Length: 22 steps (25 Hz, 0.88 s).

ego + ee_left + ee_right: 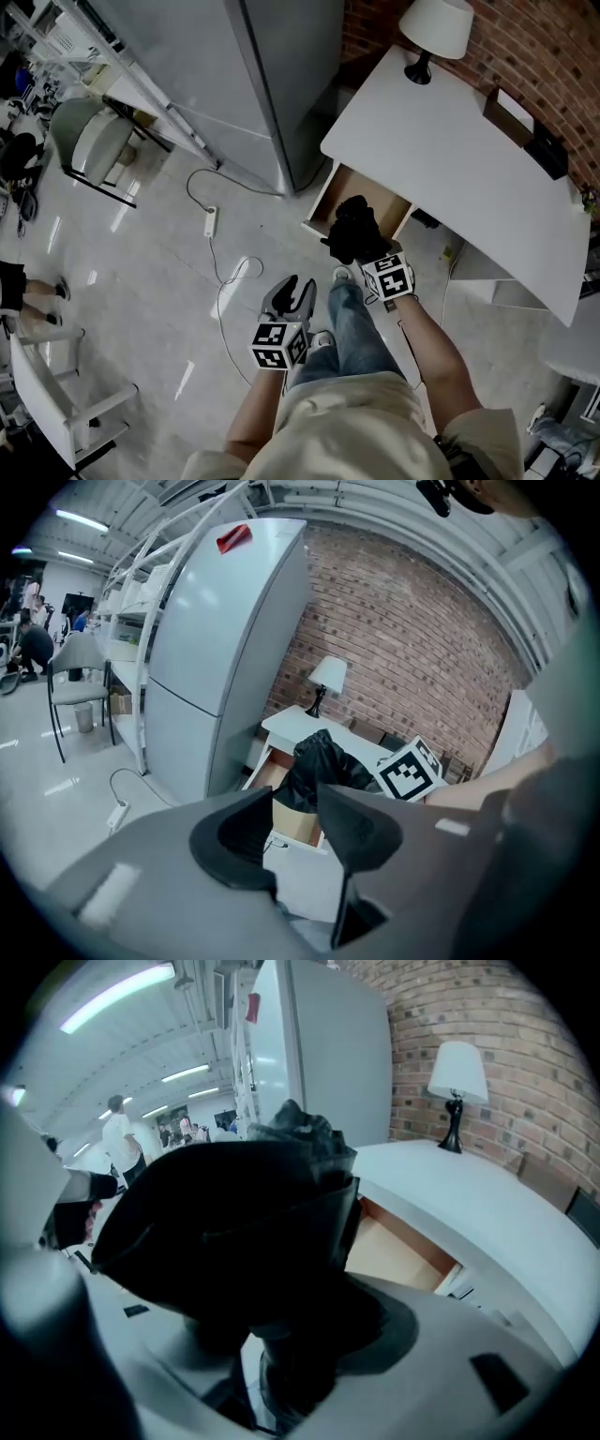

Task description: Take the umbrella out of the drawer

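Note:
The black folded umbrella (354, 230) hangs over the open wooden drawer (323, 202) of the white desk (450, 159), above the drawer's front edge. My right gripper (364, 255) is shut on it. In the right gripper view the umbrella (234, 1213) fills the jaws and hides the fingertips, with the drawer (398, 1251) behind and below it. My left gripper (292, 298) hovers lower left of the drawer, over the floor, open with nothing between its fingers. In the left gripper view the umbrella (319, 761) and the drawer (259, 772) lie beyond my left gripper (295, 819).
A tall grey fridge (272, 75) stands left of the desk. A white lamp (436, 28) sits on the desk's far corner. A power strip with its cable (211, 221) lies on the floor. A chair (89, 141) stands far left. The person's legs (352, 328) are below the drawer.

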Motion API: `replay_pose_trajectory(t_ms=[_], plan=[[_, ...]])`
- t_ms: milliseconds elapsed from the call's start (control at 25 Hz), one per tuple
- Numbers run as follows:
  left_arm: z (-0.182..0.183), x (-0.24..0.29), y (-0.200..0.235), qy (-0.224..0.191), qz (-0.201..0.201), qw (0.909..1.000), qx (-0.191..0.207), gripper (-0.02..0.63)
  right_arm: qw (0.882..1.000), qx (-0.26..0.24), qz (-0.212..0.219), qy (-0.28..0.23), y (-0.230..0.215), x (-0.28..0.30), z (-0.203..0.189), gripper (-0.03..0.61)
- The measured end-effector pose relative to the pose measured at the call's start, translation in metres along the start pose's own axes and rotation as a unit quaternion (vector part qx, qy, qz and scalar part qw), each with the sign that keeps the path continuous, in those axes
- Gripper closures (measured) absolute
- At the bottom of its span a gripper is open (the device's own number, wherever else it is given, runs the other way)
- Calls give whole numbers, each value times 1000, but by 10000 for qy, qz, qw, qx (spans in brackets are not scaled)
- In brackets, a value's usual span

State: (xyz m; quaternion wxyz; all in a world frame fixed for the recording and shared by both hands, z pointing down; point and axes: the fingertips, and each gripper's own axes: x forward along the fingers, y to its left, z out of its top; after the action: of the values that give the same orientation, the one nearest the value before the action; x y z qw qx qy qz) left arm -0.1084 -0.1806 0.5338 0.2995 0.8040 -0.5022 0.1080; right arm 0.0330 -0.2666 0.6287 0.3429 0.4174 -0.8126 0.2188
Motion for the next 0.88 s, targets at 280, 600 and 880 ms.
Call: replay_pose_trajectory(t_ms=[280, 600, 880], plan=[[9, -38, -18, -304, 24, 9994, 184, 524, 9979, 276, -92, -585, 37, -74, 9, 339], [5, -81, -39, -560, -38, 9979, 328, 582, 9918, 592, -165, -1122, 73, -147, 6, 339], [7, -107, -52, -686, -77, 9961, 543, 603, 9872, 636, -172, -1452, 99, -195, 5, 339]])
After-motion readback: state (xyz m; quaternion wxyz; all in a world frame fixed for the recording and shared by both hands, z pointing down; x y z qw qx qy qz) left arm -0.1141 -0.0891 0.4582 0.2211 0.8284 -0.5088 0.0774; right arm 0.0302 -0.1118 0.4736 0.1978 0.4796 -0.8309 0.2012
